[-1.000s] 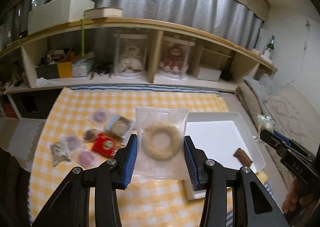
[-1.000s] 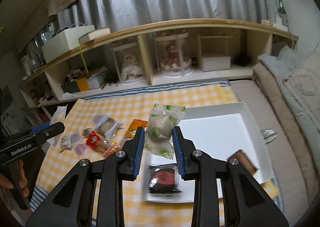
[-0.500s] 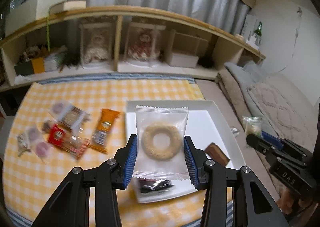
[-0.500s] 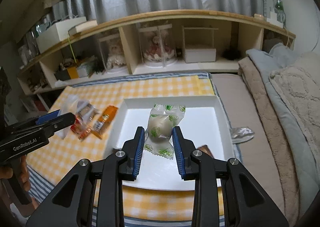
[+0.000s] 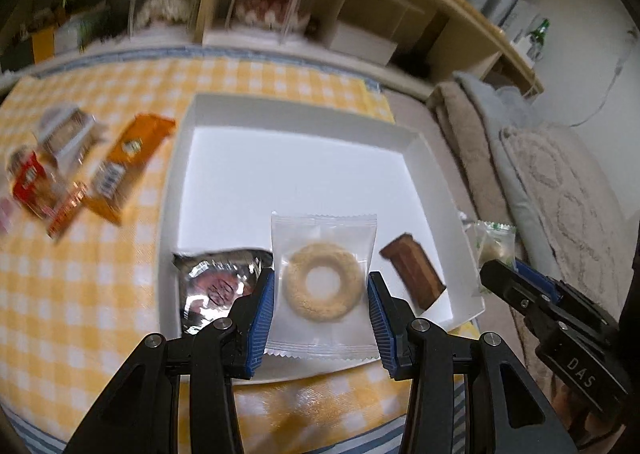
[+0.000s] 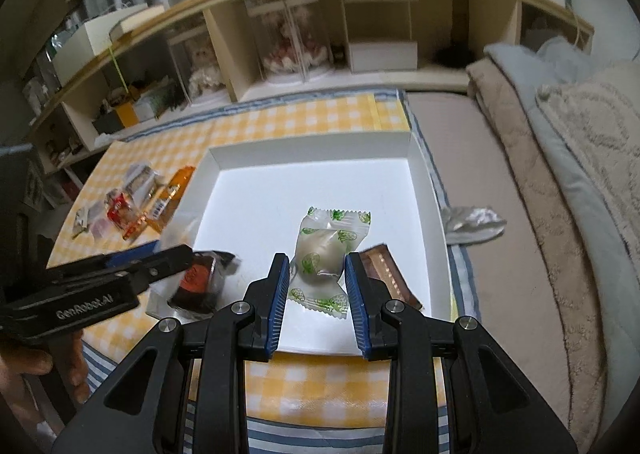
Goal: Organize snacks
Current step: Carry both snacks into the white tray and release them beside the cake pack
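The left claw (image 5: 321,308) is clenched on a clear plastic packet holding a pale ring-shaped biscuit (image 5: 322,281), held over the near edge of the shallow white square tray (image 5: 304,110) on the yellow-checked table (image 5: 80,286). The right claw (image 6: 316,296) grips a clear green-printed wrapper with a round white sweet (image 6: 325,250) above the same tray, between a dark foil packet (image 6: 198,282) and a brown bar (image 6: 387,274) lying in it.

Clear ring-biscuit packet (image 5: 323,285) upright over white tray (image 5: 288,110), green-leaf candy (image 6: 326,254) likewise, dark packets inside.
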Motion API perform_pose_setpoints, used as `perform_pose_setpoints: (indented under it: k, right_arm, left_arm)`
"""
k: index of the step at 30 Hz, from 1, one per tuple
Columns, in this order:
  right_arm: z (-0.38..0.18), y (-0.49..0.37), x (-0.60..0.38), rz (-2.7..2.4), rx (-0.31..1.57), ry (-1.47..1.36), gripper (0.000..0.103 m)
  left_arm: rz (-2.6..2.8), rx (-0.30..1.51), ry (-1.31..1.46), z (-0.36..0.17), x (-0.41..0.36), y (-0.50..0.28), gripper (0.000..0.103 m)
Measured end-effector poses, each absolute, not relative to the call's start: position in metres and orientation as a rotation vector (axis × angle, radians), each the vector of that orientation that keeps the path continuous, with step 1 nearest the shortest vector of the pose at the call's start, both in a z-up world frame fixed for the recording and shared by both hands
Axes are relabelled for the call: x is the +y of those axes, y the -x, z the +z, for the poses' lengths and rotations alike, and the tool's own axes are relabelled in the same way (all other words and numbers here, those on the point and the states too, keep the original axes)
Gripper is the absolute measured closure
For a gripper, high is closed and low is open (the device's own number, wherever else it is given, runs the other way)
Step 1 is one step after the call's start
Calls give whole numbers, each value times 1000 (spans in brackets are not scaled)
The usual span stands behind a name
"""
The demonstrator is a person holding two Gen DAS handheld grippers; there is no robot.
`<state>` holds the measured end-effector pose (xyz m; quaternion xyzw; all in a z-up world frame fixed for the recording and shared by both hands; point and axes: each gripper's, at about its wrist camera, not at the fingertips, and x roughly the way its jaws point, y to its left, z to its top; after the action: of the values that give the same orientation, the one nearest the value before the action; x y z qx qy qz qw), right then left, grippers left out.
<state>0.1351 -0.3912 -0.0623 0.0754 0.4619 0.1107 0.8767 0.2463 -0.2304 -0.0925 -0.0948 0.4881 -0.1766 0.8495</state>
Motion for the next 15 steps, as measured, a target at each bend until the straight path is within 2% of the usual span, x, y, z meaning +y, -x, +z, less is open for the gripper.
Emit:
perform_pose_setpoints:
  k: [15]
  right_arm:
    - [-110,-164,-389,267,1083,-231,73]
  left_arm:
    - [-360,1068,190,-140,-254,-300,57]
